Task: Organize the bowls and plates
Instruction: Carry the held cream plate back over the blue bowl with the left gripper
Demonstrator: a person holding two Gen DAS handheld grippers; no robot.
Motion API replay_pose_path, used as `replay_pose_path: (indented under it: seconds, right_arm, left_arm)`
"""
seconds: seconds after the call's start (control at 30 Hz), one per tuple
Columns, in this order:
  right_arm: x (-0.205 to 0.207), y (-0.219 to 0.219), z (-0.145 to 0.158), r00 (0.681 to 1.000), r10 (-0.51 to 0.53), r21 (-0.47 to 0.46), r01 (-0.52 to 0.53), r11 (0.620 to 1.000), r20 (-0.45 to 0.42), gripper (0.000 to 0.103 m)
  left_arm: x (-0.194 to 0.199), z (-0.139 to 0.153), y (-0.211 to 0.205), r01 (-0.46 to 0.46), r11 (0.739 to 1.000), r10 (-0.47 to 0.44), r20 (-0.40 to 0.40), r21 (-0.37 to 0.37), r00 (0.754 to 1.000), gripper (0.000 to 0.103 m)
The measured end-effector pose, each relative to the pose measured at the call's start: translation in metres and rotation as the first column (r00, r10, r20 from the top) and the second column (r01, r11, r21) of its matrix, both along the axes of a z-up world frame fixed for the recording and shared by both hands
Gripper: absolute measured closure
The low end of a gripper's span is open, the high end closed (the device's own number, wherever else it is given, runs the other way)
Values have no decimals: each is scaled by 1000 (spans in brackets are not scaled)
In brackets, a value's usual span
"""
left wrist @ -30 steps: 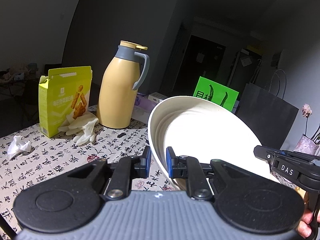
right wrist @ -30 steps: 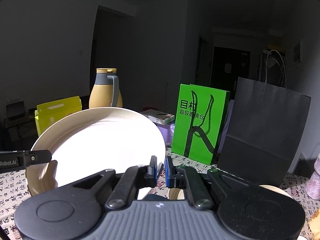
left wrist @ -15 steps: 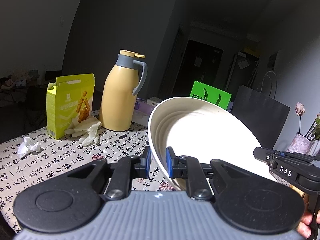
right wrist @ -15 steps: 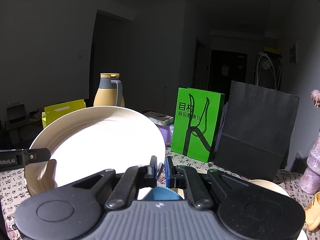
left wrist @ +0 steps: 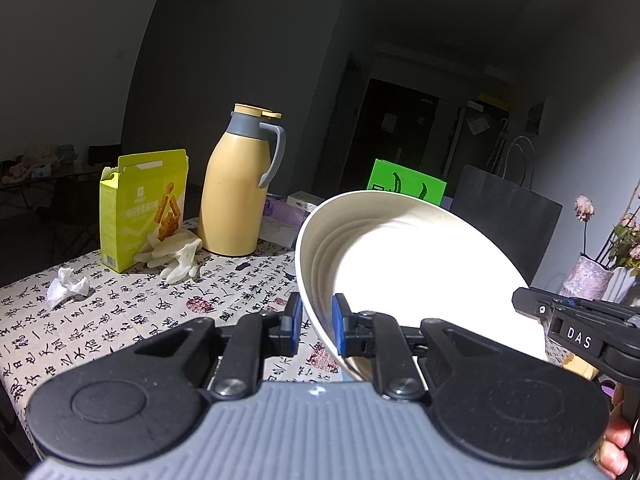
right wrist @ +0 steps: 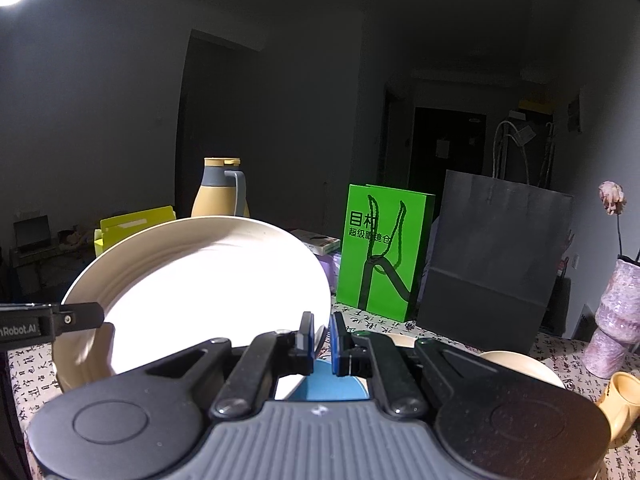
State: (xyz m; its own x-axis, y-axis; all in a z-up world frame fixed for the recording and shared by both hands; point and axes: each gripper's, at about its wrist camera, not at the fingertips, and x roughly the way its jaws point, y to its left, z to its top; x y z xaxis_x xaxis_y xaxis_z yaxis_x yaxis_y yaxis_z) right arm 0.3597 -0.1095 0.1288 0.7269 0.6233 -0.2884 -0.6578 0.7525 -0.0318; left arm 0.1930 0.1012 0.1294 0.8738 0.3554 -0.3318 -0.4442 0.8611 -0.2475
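both grippers have drawn back from the table over the last second, carrying the plate with them, so the thermos and the snack box look smaller and more tablecloth shows in the left wrist view. nearest, the left gripper [left wrist: 314, 322] has its blue-padded jaws narrowed onto the left rim of the round cream plate with ridged inner wall [left wrist: 420, 276], one pad outside the rim and one inside; the right gripper [right wrist: 322, 336] pinches the opposite rim in the same way, jaws nearly together with the thin edge between them. the plate [right wrist: 208, 292] hangs in the air between the two tools, tilted, above the table, its bright face toward the cameras. under the right gripper a blue round dish [right wrist: 328, 384] shows partly, and just right of it a cream bowl [right wrist: 520, 364] sits on the white tablecloth printed with black calligraphy [left wrist: 120, 312]. a fingertip of the person's hand [left wrist: 614, 450] shows at the lower right edge of the left view. farther on lie a crumpled white tissue [left wrist: 66, 286] and a pair of pale rubber gloves [left wrist: 176, 256], the gloves touching the open lime-green snack box [left wrist: 144, 208]. beside that stands the tall yellow thermos jug with grey collar and handle [left wrist: 236, 184]. at the far side stand a bright green paper bag with black lettering [right wrist: 384, 252], a black paper bag with rope handles [right wrist: 496, 264] and a pale purple vase with dried flowers [right wrist: 612, 316].
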Motion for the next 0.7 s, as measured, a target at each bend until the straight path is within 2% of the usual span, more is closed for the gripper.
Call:
replay_pose_path:
  seconds: [0.7]
  right_arm:
    - [-42, -57, -9, 998, -57, 54, 58, 997, -16, 95]
  left_arm:
    - [-36, 3, -49, 51, 997, -51, 7, 53, 999, 87]
